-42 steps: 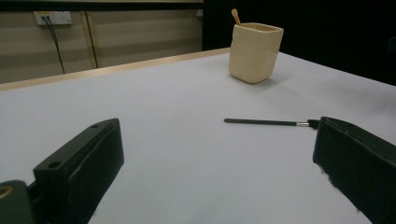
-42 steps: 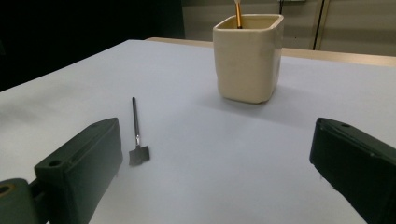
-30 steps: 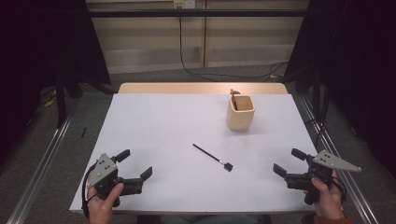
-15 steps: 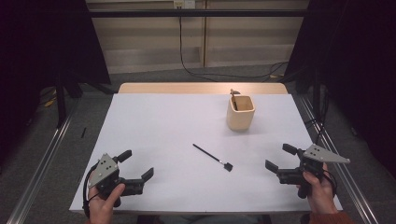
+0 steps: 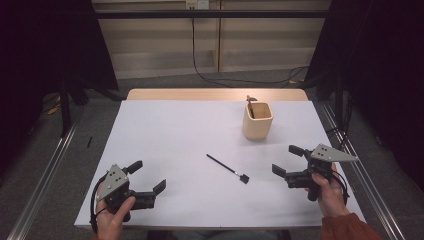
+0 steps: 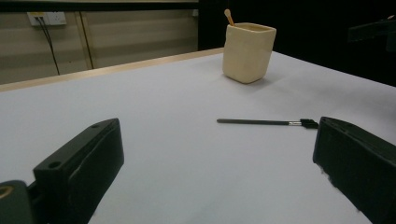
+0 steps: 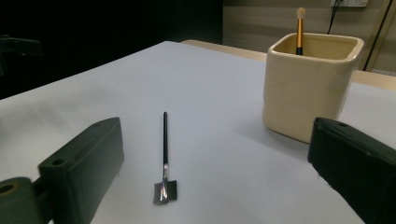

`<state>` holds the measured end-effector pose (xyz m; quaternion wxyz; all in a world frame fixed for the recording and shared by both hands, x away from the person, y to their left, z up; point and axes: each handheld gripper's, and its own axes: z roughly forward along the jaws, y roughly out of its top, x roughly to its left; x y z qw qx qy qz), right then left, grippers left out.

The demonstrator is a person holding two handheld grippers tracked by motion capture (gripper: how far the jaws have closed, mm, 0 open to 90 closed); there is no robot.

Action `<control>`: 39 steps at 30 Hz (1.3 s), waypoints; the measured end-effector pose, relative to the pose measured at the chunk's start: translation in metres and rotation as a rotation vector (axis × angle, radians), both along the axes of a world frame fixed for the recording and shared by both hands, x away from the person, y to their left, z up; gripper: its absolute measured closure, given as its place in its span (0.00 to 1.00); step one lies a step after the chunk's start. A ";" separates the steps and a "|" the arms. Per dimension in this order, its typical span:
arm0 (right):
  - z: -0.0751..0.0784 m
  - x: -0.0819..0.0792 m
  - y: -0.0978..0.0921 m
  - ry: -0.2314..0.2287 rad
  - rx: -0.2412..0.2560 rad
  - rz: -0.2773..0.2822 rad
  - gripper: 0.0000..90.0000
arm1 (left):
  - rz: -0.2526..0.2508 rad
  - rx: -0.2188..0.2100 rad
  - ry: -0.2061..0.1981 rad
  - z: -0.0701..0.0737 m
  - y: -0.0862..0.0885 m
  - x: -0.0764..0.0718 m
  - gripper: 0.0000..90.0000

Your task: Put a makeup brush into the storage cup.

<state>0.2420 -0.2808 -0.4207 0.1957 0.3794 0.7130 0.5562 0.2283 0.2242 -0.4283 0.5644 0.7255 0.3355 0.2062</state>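
Brush (image 5: 228,169) flat on table (image 5: 170,135) mid-sheet, near my right gripper (image 5: 286,161), jaws wide, empty; left gripper (image 5: 148,176) likewise. Risk: thin handle skids from shallow pinch, nudging cup (image 5: 257,121).

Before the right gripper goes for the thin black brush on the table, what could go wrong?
The brush lies flat on the white table and is very thin, so the open right gripper may scrape the surface or push it away instead of lifting it. The cream cup stands close by; a wide swing could knock it, along with the gold-handled brush in it.
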 end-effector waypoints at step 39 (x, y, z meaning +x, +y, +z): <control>0.022 0.078 0.090 0.063 -0.084 0.150 0.04 | 0.001 0.008 -0.008 -0.001 0.001 0.003 0.02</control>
